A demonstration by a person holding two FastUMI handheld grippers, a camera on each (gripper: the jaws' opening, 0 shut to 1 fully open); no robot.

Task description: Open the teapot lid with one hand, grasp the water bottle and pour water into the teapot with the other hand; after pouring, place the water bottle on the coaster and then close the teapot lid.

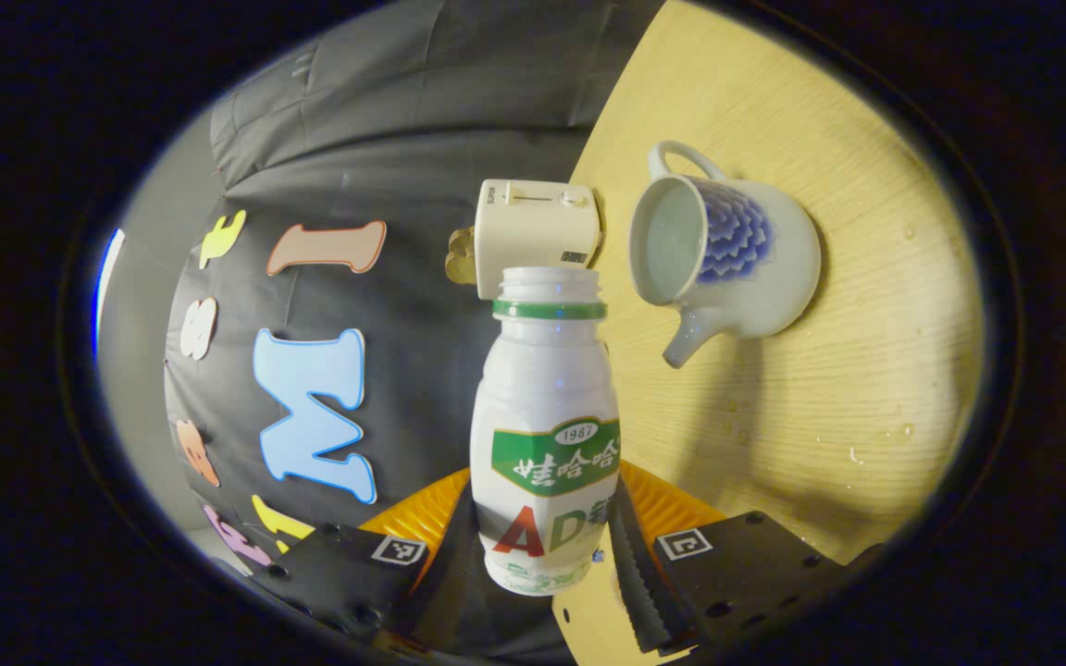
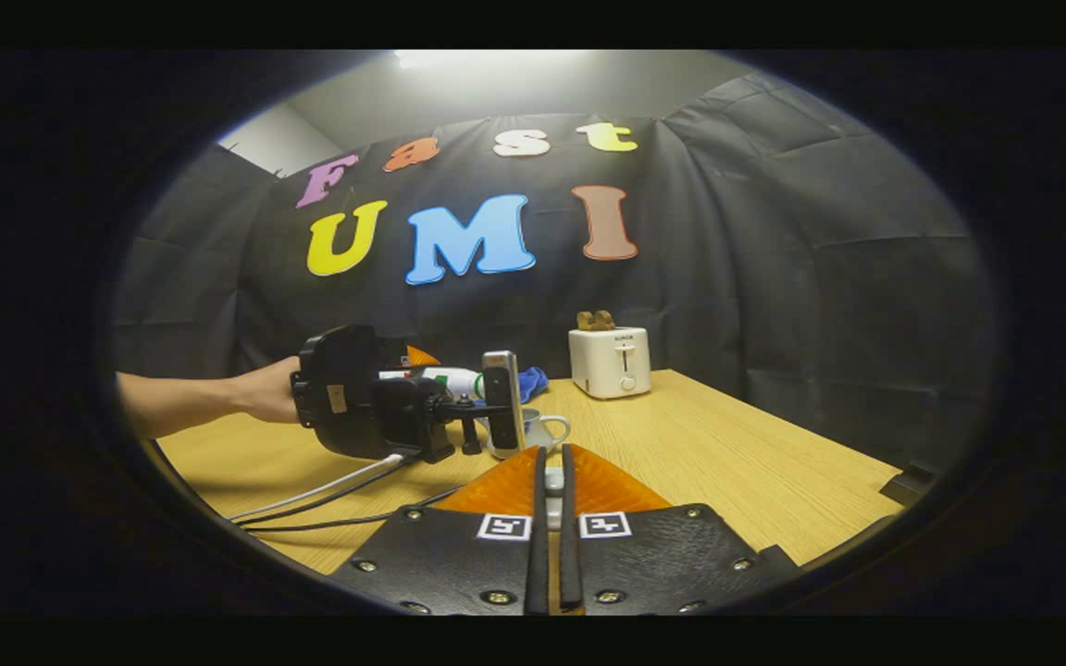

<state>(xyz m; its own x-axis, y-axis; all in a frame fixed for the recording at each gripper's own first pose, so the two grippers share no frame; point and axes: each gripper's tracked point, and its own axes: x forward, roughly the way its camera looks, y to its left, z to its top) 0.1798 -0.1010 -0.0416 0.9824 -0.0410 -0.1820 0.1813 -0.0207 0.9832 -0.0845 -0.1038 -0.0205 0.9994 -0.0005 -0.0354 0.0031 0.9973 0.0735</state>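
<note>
**Bottle tipped at open teapot**

Left gripper (image 1: 547,546) is clamped on the uncapped water bottle (image 1: 547,435), mouth just beside the lidless teapot (image 1: 727,254) on the table (image 1: 866,370). Right gripper (image 2: 551,527): jaws nearly closed; something small and pale sits between them, cannot tell what. Toaster (image 1: 538,231) behind.

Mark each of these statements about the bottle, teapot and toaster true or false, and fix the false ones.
1. The left tool grips the water bottle. True.
2. The bottle's cap is on. False: its mouth is open, no cap.
3. The teapot has its lid on. False: its top is open and the inside shows.
4. A toaster stands on the table near the cloth wall. True.
5. The right tool is wide open. False: its fingers are nearly together, holding a small pale thing I cannot identify.
</note>
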